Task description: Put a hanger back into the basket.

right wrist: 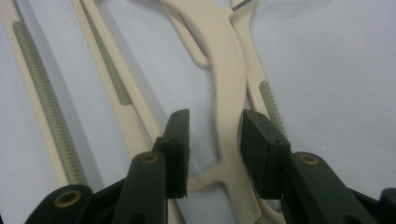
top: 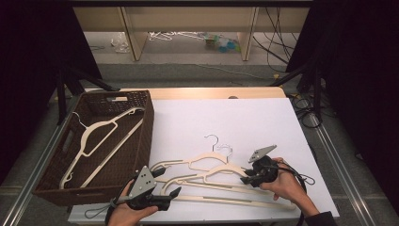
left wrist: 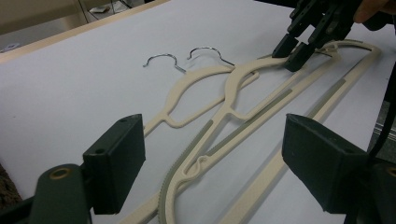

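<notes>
White-covered table (top: pixel 263 122); brown wicker basket (top: pixel 143 134) at left edge, one cream hanger (top: pixel 101 136) inside. Two overlapping cream hangers (top: pixel 211 176) on the sheet near the front. Right gripper (top: pixel 248 175): jaws straddling upper hanger's shoulder, not yet closed. Left gripper (top: pixel 164 186): jaws wide apart, empty

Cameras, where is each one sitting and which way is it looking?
High view: above the person's side, looking forward and down at the table, basket and hangers; both hands show, with the left tool and right tool.
Left gripper view: on the left tool, looking across the hangers toward the right tool.
Right gripper view: on the right tool, looking close down at one hanger arm.
All share the hangers.
</notes>
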Motion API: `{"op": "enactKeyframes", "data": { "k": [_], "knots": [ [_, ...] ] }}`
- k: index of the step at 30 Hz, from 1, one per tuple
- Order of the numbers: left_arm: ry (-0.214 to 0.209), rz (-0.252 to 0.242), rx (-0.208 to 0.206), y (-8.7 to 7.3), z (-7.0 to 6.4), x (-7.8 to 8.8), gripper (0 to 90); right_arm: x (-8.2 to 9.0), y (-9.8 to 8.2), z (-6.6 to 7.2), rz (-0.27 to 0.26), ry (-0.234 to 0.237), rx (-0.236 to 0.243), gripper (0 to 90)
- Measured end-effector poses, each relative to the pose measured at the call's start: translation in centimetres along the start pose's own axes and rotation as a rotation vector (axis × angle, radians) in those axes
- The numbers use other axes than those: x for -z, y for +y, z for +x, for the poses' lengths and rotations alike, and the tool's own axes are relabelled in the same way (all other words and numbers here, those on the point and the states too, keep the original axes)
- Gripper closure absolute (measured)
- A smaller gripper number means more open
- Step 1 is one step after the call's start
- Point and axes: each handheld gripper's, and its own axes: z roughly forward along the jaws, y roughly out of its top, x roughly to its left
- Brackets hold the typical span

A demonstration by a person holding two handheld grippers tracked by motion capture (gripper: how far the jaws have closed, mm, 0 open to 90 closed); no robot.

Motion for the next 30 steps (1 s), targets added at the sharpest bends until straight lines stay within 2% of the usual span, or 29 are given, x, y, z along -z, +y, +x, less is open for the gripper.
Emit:
{"op": "enactKeyframes", "data": {
  "k": [3,4,5,7,8,11,12,13,14,15,16,18,19,23,24,27,29,30],
  "knots": [
    [-0.001,0.004,-0.022,0.0,0.1,-0.1,21.5,-0.1,0.2,0.0,0.005,-0.007,-0.019,64.9],
    [-0.005,0.002,-0.002,-0.1,0.0,-0.1,21.5,-0.1,0.2,0.0,0.012,-0.003,-0.031,65.4],
    [-0.005,0.001,-0.001,-0.1,0.0,-0.1,21.5,-0.2,0.4,-0.1,0.012,-0.006,-0.048,67.4],
    [-0.006,0.0,0.0,0.0,0.0,-0.2,21.5,-0.3,0.5,-0.1,0.011,-0.007,-0.047,67.4],
    [-0.003,0.008,-0.021,0.0,0.0,-0.1,21.5,-0.5,0.7,0.3,0.018,-0.033,-0.023,66.9],
    [-0.004,0.006,-0.01,0.0,0.0,-0.2,21.5,-0.5,0.8,0.6,0.03,-0.054,-0.008,67.4],
    [-0.007,0.003,-0.013,0.0,0.0,-0.2,21.6,-0.5,0.9,0.6,0.032,-0.066,-0.006,71.7],
    [-0.007,0.003,-0.013,0.0,0.0,-0.2,21.5,-0.5,0.9,0.6,0.032,-0.066,-0.006,71.7],
    [-0.01,0.004,-0.015,-0.1,0.0,-0.2,21.6,-0.5,0.8,0.5,0.034,-0.069,-0.019,75.5],
    [-0.001,0.005,-0.003,-0.1,0.0,-0.2,21.6,-0.5,0.8,0.5,0.029,-0.07,-0.023,75.6],
    [-0.002,0.007,-0.017,0.0,0.1,-0.2,21.6,-0.4,0.8,0.5,0.029,-0.07,-0.036,75.6],
    [-0.002,0.011,-0.021,0.0,0.1,-0.2,21.6,-0.5,0.7,0.3,0.017,-0.064,-0.042,75.8],
    [-0.009,0.009,0.004,-0.1,-0.1,-0.4,21.6,-0.4,0.7,0.3,0.018,-0.056,-0.056,76.0],
    [-0.001,0.008,-0.021,0.3,0.2,-0.8,21.7,-0.3,0.6,0.3,0.012,-0.055,-0.05,76.5],
    [0.0,0.003,-0.006,0.4,0.2,-1.1,21.7,-0.2,0.6,0.2,0.011,-0.043,-0.045,76.5],
    [-0.016,0.006,-0.005,1.1,0.3,-2.3,22.1,-0.1,0.6,0.3,0.003,-0.044,-0.029,76.6],
    [-0.037,0.025,-0.006,1.5,0.3,-3.4,23.8,0.3,0.9,0.5,-0.029,-0.043,0.0,76.9],
    [-0.046,0.044,-0.006,1.6,0.2,-4.0,24.1,0.6,1.0,0.6,-0.022,-0.048,0.004,76.9]
  ]
}}
